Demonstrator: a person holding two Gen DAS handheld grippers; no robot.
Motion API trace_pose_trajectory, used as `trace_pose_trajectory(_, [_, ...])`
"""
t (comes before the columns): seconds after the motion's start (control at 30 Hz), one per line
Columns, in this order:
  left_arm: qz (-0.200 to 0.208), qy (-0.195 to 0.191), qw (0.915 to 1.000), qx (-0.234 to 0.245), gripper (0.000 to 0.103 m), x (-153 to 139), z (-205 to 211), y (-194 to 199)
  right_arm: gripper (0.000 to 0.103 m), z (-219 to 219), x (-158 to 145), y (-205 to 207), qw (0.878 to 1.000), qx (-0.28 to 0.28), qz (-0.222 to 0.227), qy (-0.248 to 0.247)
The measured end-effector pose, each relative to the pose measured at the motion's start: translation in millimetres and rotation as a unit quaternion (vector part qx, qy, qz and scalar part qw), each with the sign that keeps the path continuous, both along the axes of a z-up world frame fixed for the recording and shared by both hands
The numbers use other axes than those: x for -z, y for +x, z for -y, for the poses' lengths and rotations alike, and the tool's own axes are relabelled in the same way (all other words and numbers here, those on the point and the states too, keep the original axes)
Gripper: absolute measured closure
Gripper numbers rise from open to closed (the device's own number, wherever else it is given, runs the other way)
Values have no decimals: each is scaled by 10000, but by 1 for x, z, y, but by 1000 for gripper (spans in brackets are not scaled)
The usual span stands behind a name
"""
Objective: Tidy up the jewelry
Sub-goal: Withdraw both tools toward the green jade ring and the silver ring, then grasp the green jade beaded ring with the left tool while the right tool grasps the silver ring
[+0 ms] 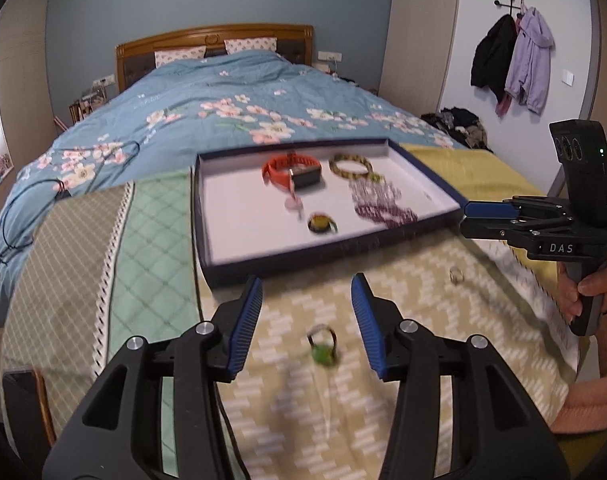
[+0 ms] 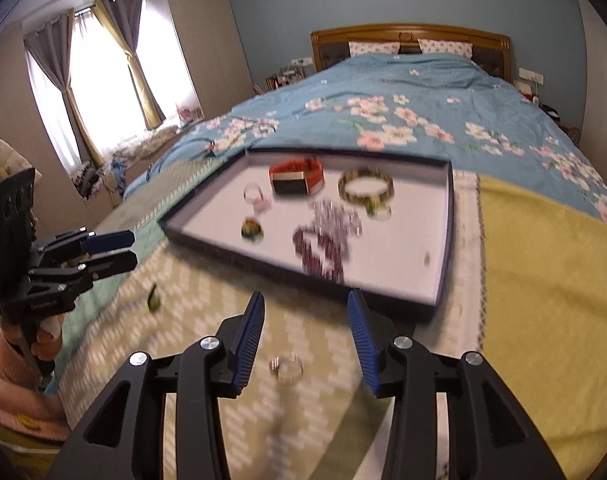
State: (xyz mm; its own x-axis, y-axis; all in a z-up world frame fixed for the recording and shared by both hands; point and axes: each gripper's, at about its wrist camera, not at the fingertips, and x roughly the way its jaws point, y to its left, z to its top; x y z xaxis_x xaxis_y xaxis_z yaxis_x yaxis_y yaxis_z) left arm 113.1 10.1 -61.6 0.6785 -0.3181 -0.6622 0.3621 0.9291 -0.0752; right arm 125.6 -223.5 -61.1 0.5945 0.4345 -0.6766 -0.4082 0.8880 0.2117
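A dark blue tray point(image 1: 239, 268) point(image 2: 231, 252) with a white floor lies on the patterned cloth on the bed. In it are an orange watch point(image 1: 289, 170) point(image 2: 297, 176), a braided bangle point(image 1: 350, 166) point(image 2: 365, 186), purple beads point(image 1: 379, 204) point(image 2: 327, 240) and small rings point(image 1: 321, 224) point(image 2: 251, 229). My left gripper point(image 1: 306, 300) is open above a green-stone ring point(image 1: 323, 346) point(image 2: 154, 300) on the cloth. My right gripper point(image 2: 305, 316) point(image 1: 469, 216) is open above a silver ring point(image 2: 286, 366) point(image 1: 456, 275). All is motion-blurred.
A yellow blanket point(image 2: 543, 280) lies right of the cloth, a green quilted mat point(image 1: 151, 248) left of it. The blue floral duvet point(image 1: 223, 104) covers the bed beyond the tray. Black cables point(image 1: 11, 220) lie on the duvet at left. Coats point(image 1: 515, 56) hang on the right wall.
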Motion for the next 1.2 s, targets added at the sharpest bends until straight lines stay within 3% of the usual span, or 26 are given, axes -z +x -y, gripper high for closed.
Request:
trace_pose_trajectory(0.23, [-293,77,9995,117,55,21,5,-11,62,-4,21,-15,9994,-27,-305,-168])
trace_pose_trajectory(0.4, [-474,151,9987,136,56,31,11,-11,62,-10,23,-20,9992,-30,-266,-291])
trace_pose_trajectory(0.8, [-796,303,9964,28,64,42,18,2,62,-27,28,-17,9970,-138,-336,-683])
trace_pose_trajectory(0.93, [-778,349,9964,1,73,42,21,4,60,-34,28,-19,9955,-146,-269,-894])
trace_pose_trajectory(1.13, [-789,269,9965,-47,87,42,20,6,75,-40,28,-21,9944,-219,-201,-1018])
trace_pose_trajectory(1.2, [-793,233,9966,-51,87,43,19,6,82,-40,28,-21,9947,-218,-213,-983])
